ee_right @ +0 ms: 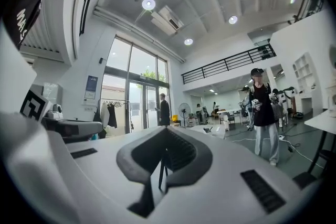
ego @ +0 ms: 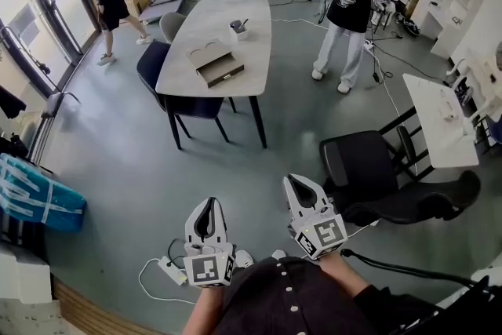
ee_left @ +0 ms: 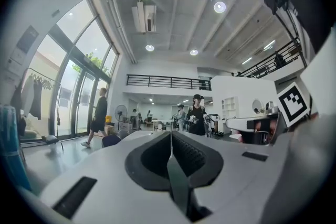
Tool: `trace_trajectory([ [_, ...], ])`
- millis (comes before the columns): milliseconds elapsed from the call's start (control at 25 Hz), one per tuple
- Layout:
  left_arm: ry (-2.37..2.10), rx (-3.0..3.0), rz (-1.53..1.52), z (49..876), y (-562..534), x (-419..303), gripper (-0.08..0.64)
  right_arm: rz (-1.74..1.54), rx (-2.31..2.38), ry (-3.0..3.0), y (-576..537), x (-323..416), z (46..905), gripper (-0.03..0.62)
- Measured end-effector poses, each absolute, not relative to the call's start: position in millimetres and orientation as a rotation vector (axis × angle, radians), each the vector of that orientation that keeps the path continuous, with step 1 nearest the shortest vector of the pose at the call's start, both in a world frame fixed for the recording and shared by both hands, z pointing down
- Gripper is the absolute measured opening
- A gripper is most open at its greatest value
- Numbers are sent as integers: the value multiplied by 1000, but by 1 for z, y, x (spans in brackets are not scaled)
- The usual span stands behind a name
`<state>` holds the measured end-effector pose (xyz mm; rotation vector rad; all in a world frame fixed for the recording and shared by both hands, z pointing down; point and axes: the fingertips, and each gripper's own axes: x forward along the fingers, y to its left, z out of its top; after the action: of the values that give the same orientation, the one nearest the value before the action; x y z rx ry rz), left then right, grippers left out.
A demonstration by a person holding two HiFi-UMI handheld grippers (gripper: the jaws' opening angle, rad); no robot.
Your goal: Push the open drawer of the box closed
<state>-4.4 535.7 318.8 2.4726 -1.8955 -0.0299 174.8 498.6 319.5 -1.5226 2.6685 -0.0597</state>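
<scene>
While the box sits on the grey bench far across the floor, its drawer pulled out toward the bench's near end, both grippers are held close to the person's body, well apart from it. The left gripper has its jaws pressed together with nothing between them. The right gripper is likewise closed and empty. A small cup stands beyond the box, and a black chair is near the right gripper.
</scene>
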Motion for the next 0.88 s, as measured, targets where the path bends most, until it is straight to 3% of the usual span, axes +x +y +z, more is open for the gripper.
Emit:
trace_trajectory([
  [880, -1798, 2524, 0, 335, 509, -49, 17, -98, -1632, 2636, 477, 132, 342, -3],
])
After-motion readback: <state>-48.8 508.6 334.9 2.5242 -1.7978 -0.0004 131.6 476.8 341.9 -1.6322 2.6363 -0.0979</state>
